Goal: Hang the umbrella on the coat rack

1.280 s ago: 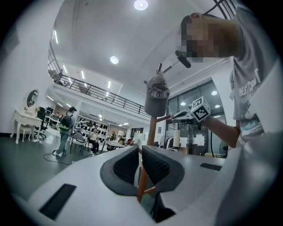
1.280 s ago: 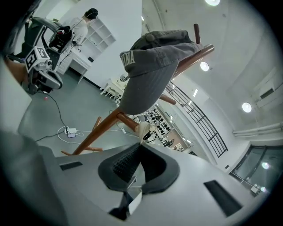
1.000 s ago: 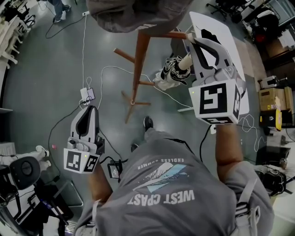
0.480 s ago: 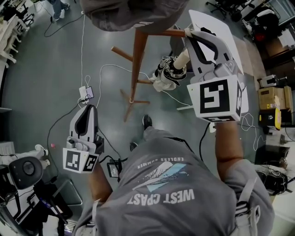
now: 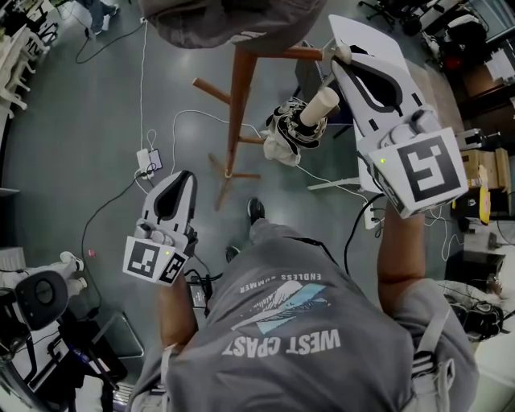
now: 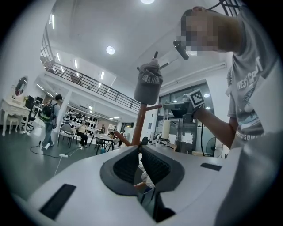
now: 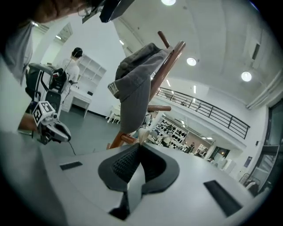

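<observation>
The wooden coat rack [image 5: 239,96] stood on the grey floor [image 5: 72,145] at the far middle of the scene, with a grey cap [image 5: 229,20] draped over its top. White cables [image 5: 187,121] trailed across the floor to its left.

The right gripper [image 5: 336,55] was raised at the far right. Its tips were just beside the rack's top peg [image 5: 291,55]. In the right gripper view its jaws were pressed together [image 7: 139,145], pinching a pale strap [image 7: 140,134] at their very tips. The cap [image 7: 135,88] and the slanting pole [image 7: 167,70] filled the view beyond them.

The folded umbrella [image 5: 286,137], patterned dark and white, hung in the air below those tips, just right of the pole. Its cream handle [image 5: 319,105] was uppermost and tilted toward the gripper. The umbrella was not yet on any peg. Its lower end was close to a short lower peg [image 5: 254,145], but whether the two touched could not be told.

The left gripper [image 5: 185,177] was held lower, at the near left and well apart from the umbrella. It pointed toward the foot of the rack. In the left gripper view its jaws were closed against each other with nothing between them [image 6: 139,149], and the rack's pole [image 6: 140,121] rose just past their tips. The person's grey T-shirt [image 5: 282,322] filled the near edge of the head view.
</observation>
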{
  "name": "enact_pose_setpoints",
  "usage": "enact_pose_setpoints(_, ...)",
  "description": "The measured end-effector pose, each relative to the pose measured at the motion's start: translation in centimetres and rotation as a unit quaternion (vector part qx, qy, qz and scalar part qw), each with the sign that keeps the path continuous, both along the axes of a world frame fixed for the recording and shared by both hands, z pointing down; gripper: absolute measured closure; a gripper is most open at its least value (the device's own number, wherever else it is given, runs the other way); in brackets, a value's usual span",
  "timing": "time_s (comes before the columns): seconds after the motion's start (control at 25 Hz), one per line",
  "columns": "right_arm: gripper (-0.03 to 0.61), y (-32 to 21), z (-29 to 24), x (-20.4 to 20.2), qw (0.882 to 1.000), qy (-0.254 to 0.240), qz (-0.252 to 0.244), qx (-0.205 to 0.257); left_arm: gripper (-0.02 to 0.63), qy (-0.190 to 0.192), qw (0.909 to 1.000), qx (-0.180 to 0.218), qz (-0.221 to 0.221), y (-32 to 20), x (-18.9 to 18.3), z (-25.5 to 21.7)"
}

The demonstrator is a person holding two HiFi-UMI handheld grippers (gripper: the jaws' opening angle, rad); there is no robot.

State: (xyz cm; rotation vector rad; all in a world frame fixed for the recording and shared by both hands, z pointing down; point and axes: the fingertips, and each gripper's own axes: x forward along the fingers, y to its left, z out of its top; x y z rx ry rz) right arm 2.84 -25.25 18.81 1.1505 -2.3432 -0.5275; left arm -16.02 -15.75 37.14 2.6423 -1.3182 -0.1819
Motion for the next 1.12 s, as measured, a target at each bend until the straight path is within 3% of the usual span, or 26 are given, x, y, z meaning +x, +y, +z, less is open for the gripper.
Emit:
enact_pose_setpoints(0.24,0.549,0.6,-1.3,-0.3,0.996,-0.066,-0.047,-0.03,0.577,0.003,0.9998,-0.007,0.016,-0.1,1.3,0.0)
enact_pose_setpoints(0.52,0.549,0.1,-2.6,-0.5,0.977,-0.152,-0.115,-0.094,0.577,0.005,0.9999,-0.008,0.008,-0.4,0.7,0.4)
enact_pose_setpoints(0.92,0.549,0.5,-4.4,-1.8,0.963,-0.166,-0.183,-0.109,0.577,0.01,0.9998,-0.014,-0.003,0.2,0.4,1.4)
enact_pose_setpoints(1.0,0.549,0.6,-4.2,-2.1,0.958,-0.17,-0.194,-0.127,0.577,0.011,0.9998,-0.014,-0.003,0.3,0.4,1.4)
enact_pose_setpoints(1.12,0.549,0.5,-2.8,-1.3,0.941,-0.203,-0.2,-0.184,0.577,0.011,0.9998,-0.014,-0.003,0.0,0.6,1.0)
